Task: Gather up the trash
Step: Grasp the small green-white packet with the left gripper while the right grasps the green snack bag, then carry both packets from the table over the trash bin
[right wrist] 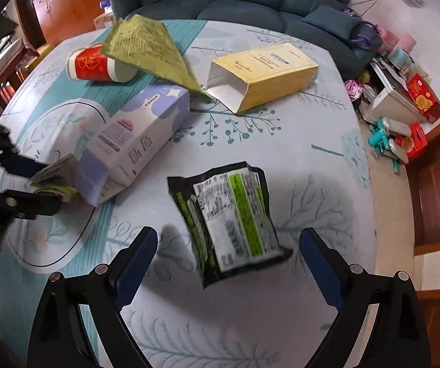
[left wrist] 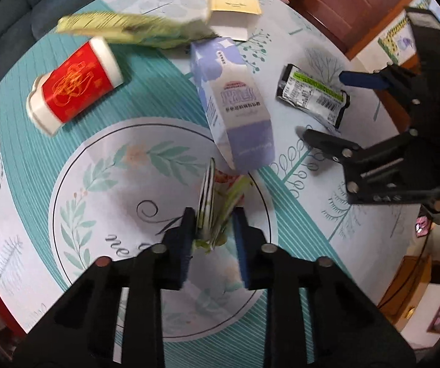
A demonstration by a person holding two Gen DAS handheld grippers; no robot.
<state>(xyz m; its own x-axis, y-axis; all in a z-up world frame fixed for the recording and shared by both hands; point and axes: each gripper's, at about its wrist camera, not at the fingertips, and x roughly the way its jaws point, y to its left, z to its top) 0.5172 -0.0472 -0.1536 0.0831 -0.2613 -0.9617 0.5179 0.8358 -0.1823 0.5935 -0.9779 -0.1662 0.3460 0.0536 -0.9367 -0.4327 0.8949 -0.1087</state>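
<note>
The left gripper [left wrist: 214,230] is squeezed on a crumpled wrapper [left wrist: 212,202], right beside the purple milk carton [left wrist: 235,101]. To the right, a black-and-green packet [right wrist: 232,224] lies flat on the table [right wrist: 312,153] between the right gripper's [right wrist: 229,254] wide-apart fingers, not touching them.

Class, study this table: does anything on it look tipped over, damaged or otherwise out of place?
Yes. The red paper cup and purple carton lie on their sides, the yellow box lies with its end open, and a crumpled green wrapper leans across the cup. A black-and-green packet lies flat.
</note>
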